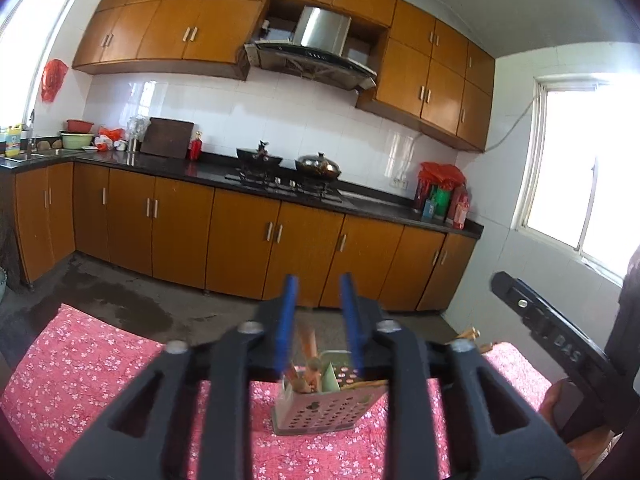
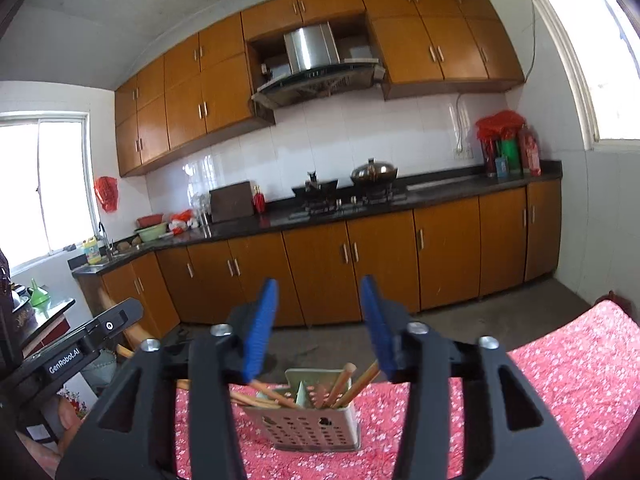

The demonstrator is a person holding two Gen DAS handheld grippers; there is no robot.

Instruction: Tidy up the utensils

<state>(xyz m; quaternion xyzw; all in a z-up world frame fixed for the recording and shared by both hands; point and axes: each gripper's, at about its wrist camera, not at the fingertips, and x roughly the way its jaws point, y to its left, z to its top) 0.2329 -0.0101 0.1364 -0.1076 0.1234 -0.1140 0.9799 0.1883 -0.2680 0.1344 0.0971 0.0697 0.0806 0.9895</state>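
Observation:
A pale perforated utensil holder [image 1: 320, 412] [image 2: 308, 428] with a middle divider stands on the red flowered tablecloth [image 1: 80, 360] [image 2: 560, 380]. Several wooden chopsticks [image 2: 344, 380] lean in its compartments, some tipping out to the left. My left gripper [image 1: 318, 280] hovers just above the holder with its blue pads apart. Blurred chopsticks [image 1: 308, 344] show in the gap below the pads, over the left compartment, touching neither pad. My right gripper [image 2: 319, 280] is open above the holder, with nothing between its pads.
The table's far edge lies just behind the holder, with grey floor beyond. Orange cabinets and a dark counter [image 1: 200, 172] with a stove and wok [image 2: 374, 174] line the far wall. Each view shows the other tool's black body [image 1: 552, 332] [image 2: 80, 348] at its side.

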